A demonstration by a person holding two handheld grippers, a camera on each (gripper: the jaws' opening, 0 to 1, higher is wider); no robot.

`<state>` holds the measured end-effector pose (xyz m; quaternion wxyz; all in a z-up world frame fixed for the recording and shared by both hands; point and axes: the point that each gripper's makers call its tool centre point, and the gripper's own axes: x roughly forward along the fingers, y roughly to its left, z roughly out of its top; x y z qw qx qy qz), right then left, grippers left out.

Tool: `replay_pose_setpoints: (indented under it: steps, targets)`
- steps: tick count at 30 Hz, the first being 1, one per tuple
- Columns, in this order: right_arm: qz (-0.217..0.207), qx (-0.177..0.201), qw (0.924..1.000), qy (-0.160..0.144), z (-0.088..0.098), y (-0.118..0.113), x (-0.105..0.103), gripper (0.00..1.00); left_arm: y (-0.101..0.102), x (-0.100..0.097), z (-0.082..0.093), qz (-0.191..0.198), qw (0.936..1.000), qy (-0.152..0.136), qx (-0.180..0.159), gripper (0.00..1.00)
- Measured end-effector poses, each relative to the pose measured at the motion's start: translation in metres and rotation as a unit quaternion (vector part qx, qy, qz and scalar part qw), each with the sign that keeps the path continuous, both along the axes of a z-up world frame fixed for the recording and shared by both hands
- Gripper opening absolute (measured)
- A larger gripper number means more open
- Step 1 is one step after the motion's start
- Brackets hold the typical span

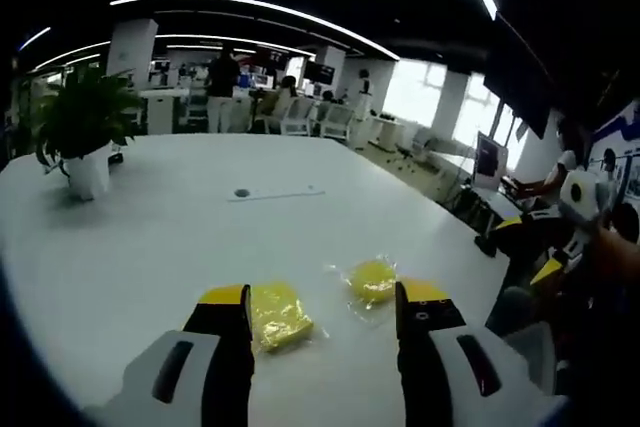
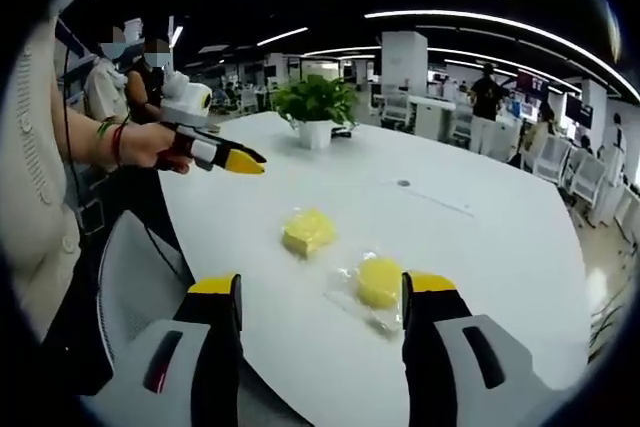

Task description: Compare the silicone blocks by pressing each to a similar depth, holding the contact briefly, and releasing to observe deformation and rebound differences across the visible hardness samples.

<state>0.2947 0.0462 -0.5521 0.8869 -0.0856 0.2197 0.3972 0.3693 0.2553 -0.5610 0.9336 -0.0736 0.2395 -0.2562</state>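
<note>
Yellow silicone blocks [image 1: 278,314] lie just ahead of left tongs [image 1: 322,309] (parted).

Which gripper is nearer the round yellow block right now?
Right. The right gripper has the round yellow block just inside its right jaw. The left gripper is held out over the table edge, farther off, beyond the square block.

square yellow block [image 2: 308,231], round yellow block [image 2: 379,281], apart, bagged

Yellow silicone blocks [image 2: 308,231] in clear wrap, white table [image 2: 480,277], yellow-tipped black claws [image 1: 324,317].
</note>
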Motion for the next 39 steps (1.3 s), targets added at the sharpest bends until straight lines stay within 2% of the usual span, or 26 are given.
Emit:
replay_pose_setpoints:
  steps: [3, 4, 5, 6, 12, 14, 15, 18, 20, 22, 26, 35, 39]
  targets:
    - [-0.009, 0.030, 0.9995, -0.009, 0.003, 0.010, -0.002, 0.61, 0.013, -0.011, -0.004, 0.007, 1.0000, 0.000, 0.003, 0.58]
    - [-0.012, 0.039, 0.9991, -0.010, 0.004, 0.012, -0.003, 0.61, 0.017, -0.014, -0.006, 0.016, 0.9998, 0.010, -0.011, 0.60]
    - [-0.013, 0.039, 0.9991, -0.011, 0.002, 0.013, -0.004, 0.61, 0.023, -0.020, -0.010, 0.027, 0.9986, 0.026, -0.039, 0.63]
    - [-0.014, 0.037, 0.9991, -0.011, 0.001, 0.015, -0.006, 0.61, 0.028, -0.021, -0.010, 0.031, 0.9984, 0.015, -0.044, 0.64]
    - [-0.031, 0.050, 0.9982, -0.003, -0.005, 0.018, -0.010, 0.62, 0.054, -0.039, -0.013, 0.051, 0.9972, 0.010, -0.054, 0.64]
    - [-0.044, 0.053, 0.9976, -0.004, -0.008, 0.015, -0.009, 0.63, 0.059, -0.043, -0.008, 0.049, 0.9973, -0.011, -0.055, 0.63]
    - [-0.051, 0.064, 0.9966, -0.006, -0.008, 0.016, -0.009, 0.64, 0.061, -0.047, -0.007, 0.048, 0.9970, -0.011, -0.059, 0.64]
    - [-0.058, 0.064, 0.9963, -0.008, -0.012, 0.016, -0.011, 0.64, 0.061, -0.052, 0.001, 0.032, 0.9969, -0.041, -0.058, 0.66]
    - [-0.063, 0.062, 0.9961, -0.007, -0.014, 0.015, -0.011, 0.65, 0.060, -0.057, 0.003, 0.021, 0.9972, -0.049, -0.053, 0.68]
    - [-0.072, 0.066, 0.9953, -0.001, -0.017, 0.013, -0.012, 0.64, 0.062, -0.061, 0.005, 0.019, 0.9963, -0.054, -0.064, 0.69]
    - [-0.079, 0.077, 0.9939, 0.003, -0.017, 0.012, -0.012, 0.64, 0.065, -0.067, 0.001, 0.027, 0.9963, -0.045, -0.068, 0.68]
    - [-0.083, 0.071, 0.9940, 0.012, -0.026, 0.006, -0.014, 0.64, 0.067, -0.073, -0.003, 0.035, 0.9960, -0.037, -0.073, 0.68]
    - [-0.087, 0.067, 0.9940, 0.003, -0.025, 0.002, -0.013, 0.64, 0.065, -0.075, -0.002, 0.035, 0.9959, -0.038, -0.074, 0.68]
